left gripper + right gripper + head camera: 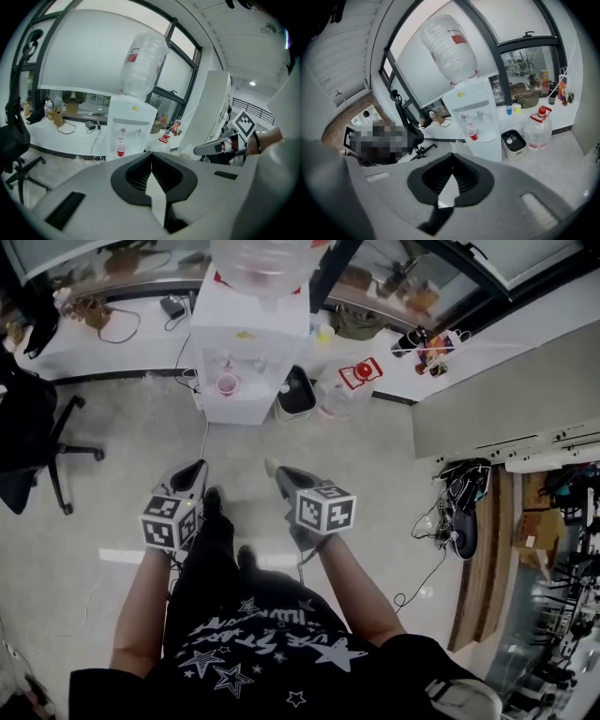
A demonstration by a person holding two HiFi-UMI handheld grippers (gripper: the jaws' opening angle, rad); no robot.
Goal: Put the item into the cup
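Jaws of the left gripper (151, 157) are pressed together tip to tip with nothing between them, and those of the right gripper (451, 159) are likewise closed and empty. In the head view both grippers sit side by side in the lower middle of the frame, above the grey floor (112, 512), each with its marker cube facing up.

At the left edge of that view is a black office chair (33, 451). Behind it, across the upper left, runs a white bench (122, 338) carrying loose cables. At upper centre stands a white water dispenser (248, 343) with a large clear bottle (262, 263) upended on top. The red cup (227, 384) stands upright in the dispenser's recess under the taps (both gripper views show it too, well apart from the jaws). Just right of the dispenser, on the floor, is a dark bin (296, 395), then a clear water jug with a red cap (349, 388).
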